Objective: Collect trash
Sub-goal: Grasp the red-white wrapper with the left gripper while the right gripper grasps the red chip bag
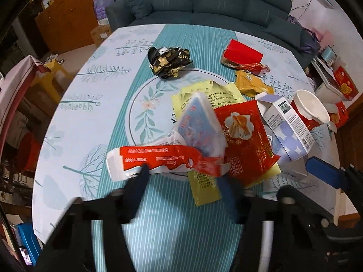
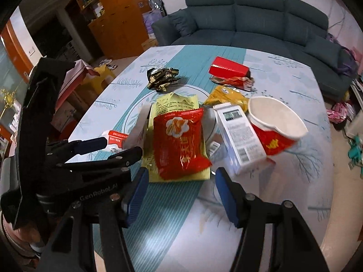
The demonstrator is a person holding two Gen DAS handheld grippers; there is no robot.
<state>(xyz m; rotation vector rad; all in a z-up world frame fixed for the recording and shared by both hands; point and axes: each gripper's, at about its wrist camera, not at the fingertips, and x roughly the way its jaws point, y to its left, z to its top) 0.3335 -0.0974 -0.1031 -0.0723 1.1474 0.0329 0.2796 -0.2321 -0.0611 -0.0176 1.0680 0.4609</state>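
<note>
On the table [image 1: 74, 122] lies a heap of trash. A red bag [image 2: 180, 140] hides most of a yellow bag [image 2: 174, 103]. The left gripper [image 1: 181, 178] looks blurry; its fingers grip a red and white wrapper [image 1: 158, 158]. The right gripper [image 2: 181, 184] has open fingers by the red bag.

Ahead of the right claw [image 2: 181, 181] on the counter [image 2: 283, 72]: two red boxes [image 2: 229, 70], one white box [image 2: 240, 136], one paper cup [image 2: 275, 124], five wrappers [image 2: 179, 145].
</note>
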